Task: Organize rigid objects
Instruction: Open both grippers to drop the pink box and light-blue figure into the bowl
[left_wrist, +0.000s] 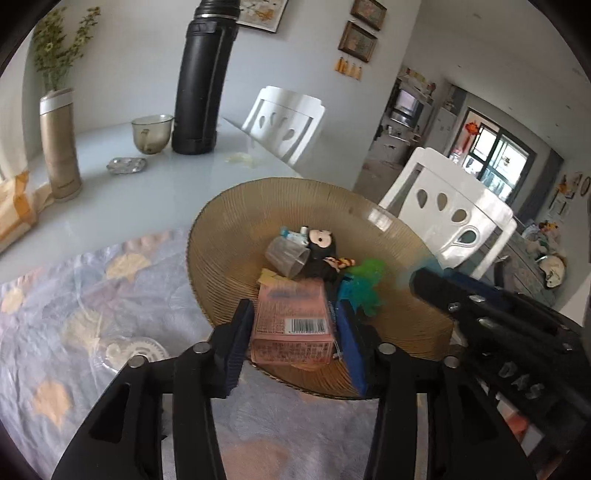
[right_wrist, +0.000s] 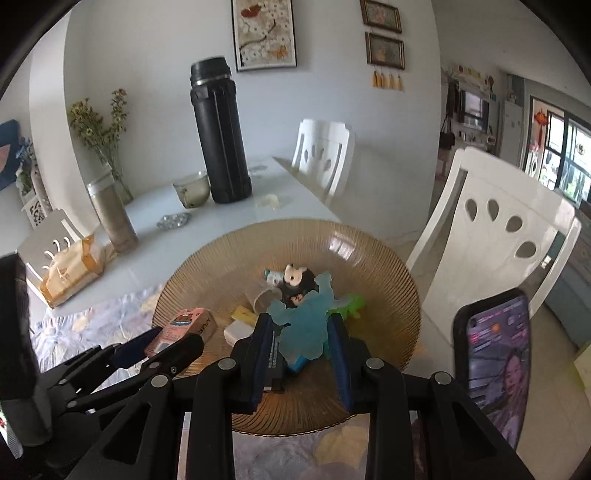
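Observation:
A ribbed amber glass plate (left_wrist: 229, 236) (right_wrist: 373, 254) sits on the cloth-covered table and holds several small things: a black monkey figure (left_wrist: 321, 251) (right_wrist: 297, 278), a clear small cup (left_wrist: 286, 256) (right_wrist: 264, 297), a green toy (left_wrist: 367, 275) (right_wrist: 351, 304). My left gripper (left_wrist: 295, 328) (right_wrist: 162, 341) is shut on a pink carton (left_wrist: 291, 321) (right_wrist: 183, 326) over the plate's near side. My right gripper (right_wrist: 301, 336) is shut on a translucent blue flat toy (right_wrist: 308, 321) above the plate; its body shows in the left wrist view (left_wrist: 480, 306).
A tall black flask (left_wrist: 201, 85) (right_wrist: 221, 140), a glass bowl (left_wrist: 151, 133), a gold tumbler (left_wrist: 61, 147) and a small glass dish (left_wrist: 125, 164) stand at the table's far side. White chairs (left_wrist: 450, 221) (right_wrist: 495, 236) flank the right. A phone (right_wrist: 495, 369) stands at the right.

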